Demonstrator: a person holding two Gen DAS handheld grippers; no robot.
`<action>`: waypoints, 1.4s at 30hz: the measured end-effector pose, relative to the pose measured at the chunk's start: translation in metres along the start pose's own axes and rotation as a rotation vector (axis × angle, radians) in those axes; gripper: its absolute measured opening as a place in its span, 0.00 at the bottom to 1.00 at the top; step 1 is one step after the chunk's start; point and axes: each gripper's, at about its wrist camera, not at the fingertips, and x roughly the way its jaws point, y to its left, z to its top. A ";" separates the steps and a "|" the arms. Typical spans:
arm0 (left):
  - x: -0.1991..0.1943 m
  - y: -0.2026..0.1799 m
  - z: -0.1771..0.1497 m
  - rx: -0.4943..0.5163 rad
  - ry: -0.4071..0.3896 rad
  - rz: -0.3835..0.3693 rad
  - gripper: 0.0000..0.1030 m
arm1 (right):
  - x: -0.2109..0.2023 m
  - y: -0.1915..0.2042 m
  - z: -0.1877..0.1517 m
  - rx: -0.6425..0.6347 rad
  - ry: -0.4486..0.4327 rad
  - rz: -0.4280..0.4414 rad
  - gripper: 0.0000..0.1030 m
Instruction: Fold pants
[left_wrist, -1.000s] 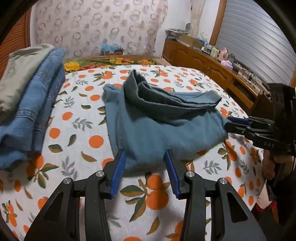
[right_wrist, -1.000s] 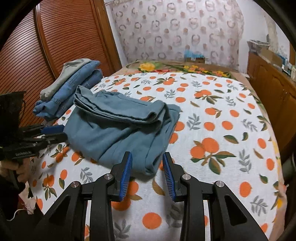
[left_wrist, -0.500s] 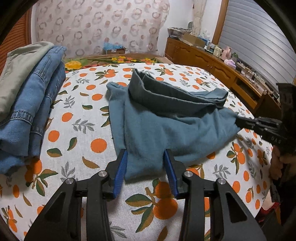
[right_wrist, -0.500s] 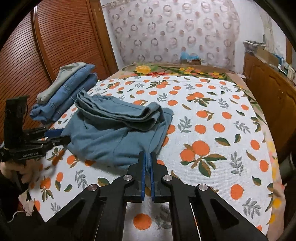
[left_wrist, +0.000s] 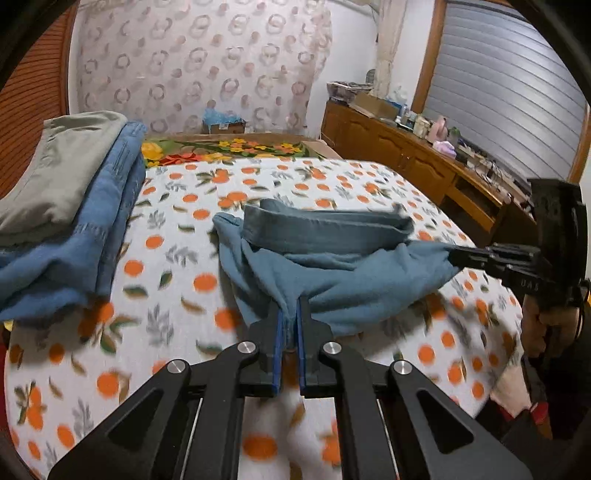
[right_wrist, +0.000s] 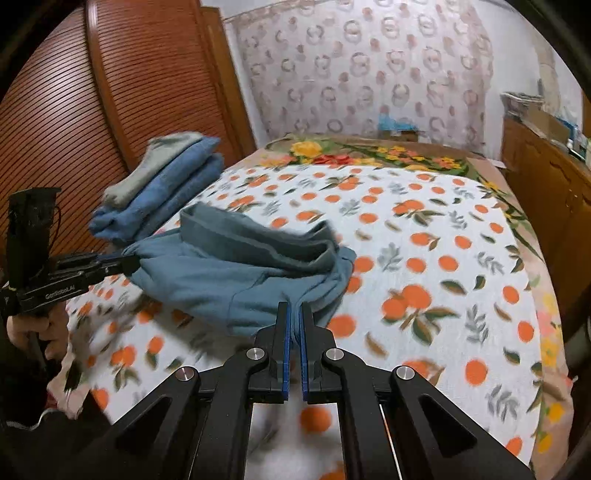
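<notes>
- Pants (left_wrist: 332, 280): teal-blue, soft knit; lie mid-bed, bunched, waistband (left_wrist: 325, 229) in a loose ridge on top. Near edge raised off the bed cover (left_wrist: 177, 266).
- Progress: judged early; both near corners pinched, no neat fold yet. Left to do: carry edge over, flatten, prob. fold again.
- Left gripper (left_wrist: 290, 314): closed on the near hem.
- Right gripper (right_wrist: 294, 314): closed on the other corner.
- Stack of folded clothes (left_wrist: 74, 206): well apart, bed's left side.
</notes>
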 end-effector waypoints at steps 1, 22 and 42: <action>-0.005 -0.001 -0.007 0.001 0.003 0.000 0.07 | -0.004 0.003 -0.004 -0.005 0.001 0.008 0.03; -0.019 -0.015 -0.017 0.058 -0.006 0.049 0.35 | -0.030 0.012 -0.022 -0.016 -0.013 -0.002 0.24; 0.041 -0.003 0.026 0.145 0.032 0.022 0.19 | 0.048 0.006 0.027 -0.078 0.049 -0.025 0.13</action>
